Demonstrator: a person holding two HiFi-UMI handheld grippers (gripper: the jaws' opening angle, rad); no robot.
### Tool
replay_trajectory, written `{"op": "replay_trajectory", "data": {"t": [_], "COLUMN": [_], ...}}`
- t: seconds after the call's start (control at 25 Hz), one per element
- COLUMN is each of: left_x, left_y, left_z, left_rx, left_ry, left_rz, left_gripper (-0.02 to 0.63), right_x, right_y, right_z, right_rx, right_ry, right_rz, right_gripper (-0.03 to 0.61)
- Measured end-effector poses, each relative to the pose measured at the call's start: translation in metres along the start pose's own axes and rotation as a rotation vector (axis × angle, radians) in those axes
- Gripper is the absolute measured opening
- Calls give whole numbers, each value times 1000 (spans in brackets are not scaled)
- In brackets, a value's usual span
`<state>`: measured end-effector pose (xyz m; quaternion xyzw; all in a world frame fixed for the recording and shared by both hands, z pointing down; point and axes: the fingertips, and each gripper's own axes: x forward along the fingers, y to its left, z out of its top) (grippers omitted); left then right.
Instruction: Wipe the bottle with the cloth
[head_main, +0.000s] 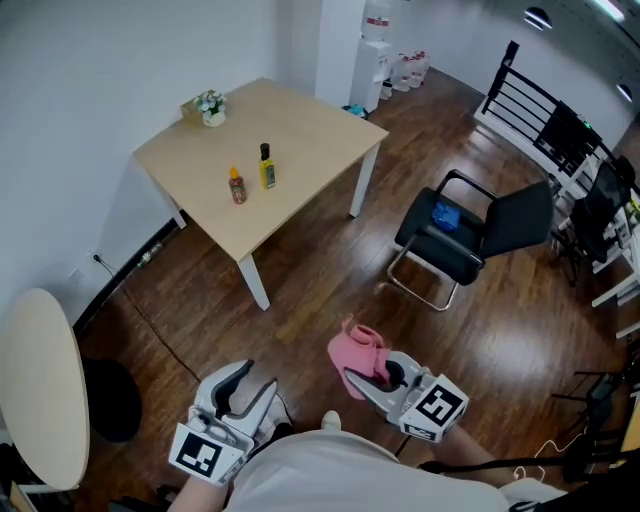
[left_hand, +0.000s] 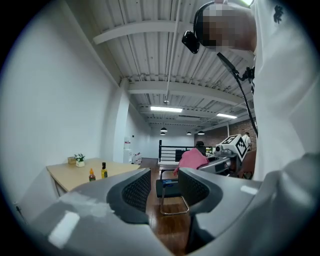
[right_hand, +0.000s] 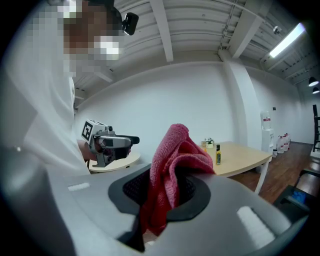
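Note:
Two small bottles stand on the light wooden table (head_main: 300, 130) across the room: a yellow bottle (head_main: 267, 167) with a black cap and an orange bottle (head_main: 236, 186) beside it. Both show far off in the left gripper view, the yellow bottle (left_hand: 104, 170) right of the orange one (left_hand: 92, 175). My right gripper (head_main: 372, 376) is shut on a pink cloth (head_main: 358, 348), which bunches up out of its jaws (right_hand: 172, 155). My left gripper (head_main: 252, 380) is low at the left, open, with nothing between its fingers (left_hand: 137, 189). Both grippers are far from the table.
A small flower pot (head_main: 210, 108) sits at the table's far corner. A black chair (head_main: 470, 235) with a blue item on its seat stands to the right on the wooden floor. A round pale table (head_main: 40, 385) is at my left. A railing (head_main: 530, 100) and a water dispenser (head_main: 372, 55) lie beyond.

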<state>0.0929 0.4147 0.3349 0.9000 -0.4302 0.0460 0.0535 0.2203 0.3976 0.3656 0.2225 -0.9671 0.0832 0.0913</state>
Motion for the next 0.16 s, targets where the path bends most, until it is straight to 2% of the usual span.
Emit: {"op": "replay_trajectory", "data": {"t": [0.16], "left_x": [-2], "left_y": [-1], "left_z": [0], "left_rx": [14], "left_ry": [20], "left_rz": [-9], "left_gripper": [183], "right_x": [0], "right_y": [4], "right_z": [2], "right_rx": [-11], "right_ry": [0], "right_rz": [9], "right_gripper": [77]}}
